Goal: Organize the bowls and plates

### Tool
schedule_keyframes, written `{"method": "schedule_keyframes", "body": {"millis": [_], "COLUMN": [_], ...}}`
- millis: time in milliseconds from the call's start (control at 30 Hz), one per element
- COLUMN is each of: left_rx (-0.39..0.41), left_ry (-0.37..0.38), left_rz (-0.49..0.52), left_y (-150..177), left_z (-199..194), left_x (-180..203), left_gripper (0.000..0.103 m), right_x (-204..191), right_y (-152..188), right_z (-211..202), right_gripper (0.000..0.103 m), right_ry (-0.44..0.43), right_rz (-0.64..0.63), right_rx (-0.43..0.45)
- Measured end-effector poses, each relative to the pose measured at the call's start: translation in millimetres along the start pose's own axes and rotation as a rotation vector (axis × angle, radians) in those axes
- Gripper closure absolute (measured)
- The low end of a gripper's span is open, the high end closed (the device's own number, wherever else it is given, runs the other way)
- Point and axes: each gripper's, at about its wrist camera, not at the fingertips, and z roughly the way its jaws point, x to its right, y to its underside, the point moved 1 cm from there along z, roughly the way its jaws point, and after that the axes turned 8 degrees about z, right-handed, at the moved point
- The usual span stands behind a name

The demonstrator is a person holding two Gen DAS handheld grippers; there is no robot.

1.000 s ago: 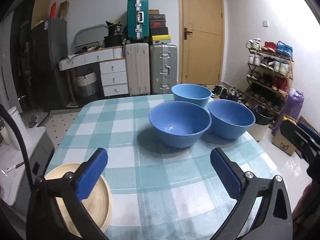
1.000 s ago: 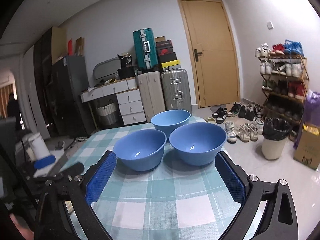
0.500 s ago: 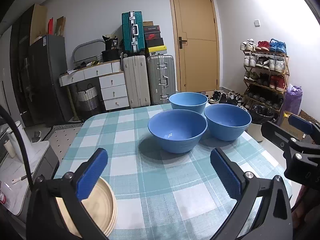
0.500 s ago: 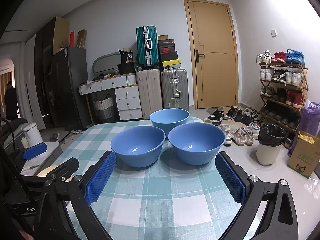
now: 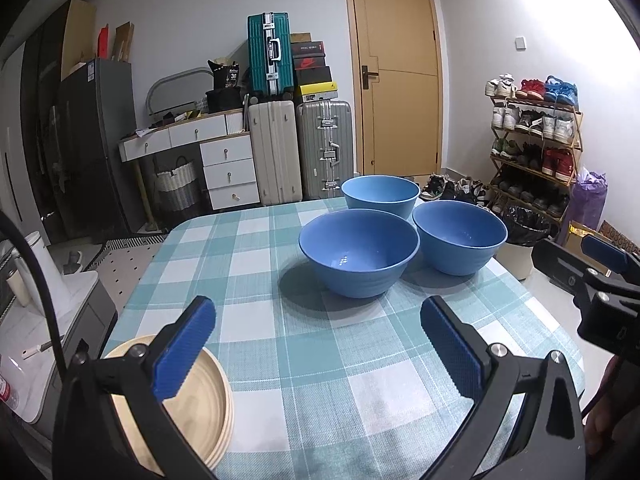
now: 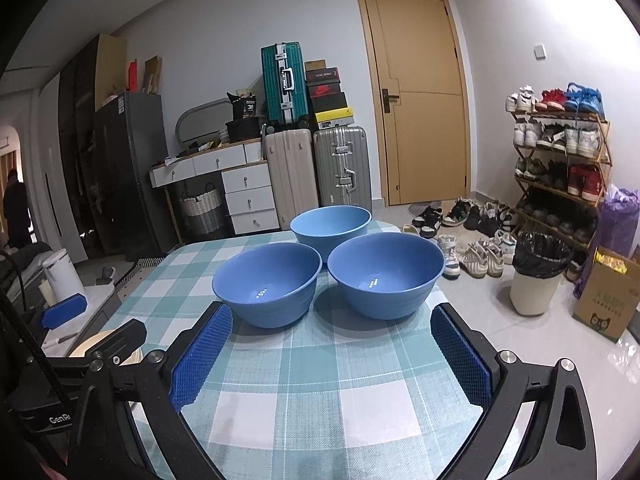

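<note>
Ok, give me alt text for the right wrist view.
Three blue bowls sit clustered on a teal checked tablecloth, framed by the open right gripper. Tan plates peek out lower left behind the left gripper; luggage and shoes crowd the background.

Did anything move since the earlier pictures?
Only the tools: the left tool tipped up and back, and the right tool drifted nearer the bowls. Both stayed open and empty. The three bowls and the plates did not move.

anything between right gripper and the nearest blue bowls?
Nothing: right wrist view shows only bare checked tablecloth between the open right gripper and the two front blue bowls.
</note>
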Motion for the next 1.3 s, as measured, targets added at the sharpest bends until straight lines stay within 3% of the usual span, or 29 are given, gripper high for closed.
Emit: {"method": "schedule_keyframes", "body": {"millis": [500,700,900,1100,1233,1300], "left_rx": [-0.045,-0.061,-0.050,-0.072,-0.063,-0.063], "left_ry": [0.015,0.032,0.063,0.106,0.141,0.144], "left_rz": [-0.061,-0.110,-0.141,-0.145,-0.140,-0.122], "left_y": [3.8,6.0,7.5,8.5,7.8,7.0], "left_z": [5.6,6.3,0.0,1.3,-2.1,-3.3], "left_x": [-13.7,-24.2,-31.7,-28.8,-24.0,-20.2], "left_gripper": [0.000,0.000,0.000,0.000,0.000,0.000], "right_x": [19.8,58.1,100.9,148.5,158.8,159.9], "right_y": [-2.7,-10.9,-30.7,-54.1,-59.3,-57.9], "right_z": [8.6,28.4,78.2,146.7,187.6,209.7], "right_gripper": [0.002,0.002,0.002,0.002,0.003,0.010], "right_ry": [0.010,-0.017,0.044,0.048,0.089,0.112], "right_rz": [0.099,0.275,0.335,0.509,0.561,0.578], "right_rx": [-0.042,-0.104,-0.208,-0.339,-0.441,-0.506]}}
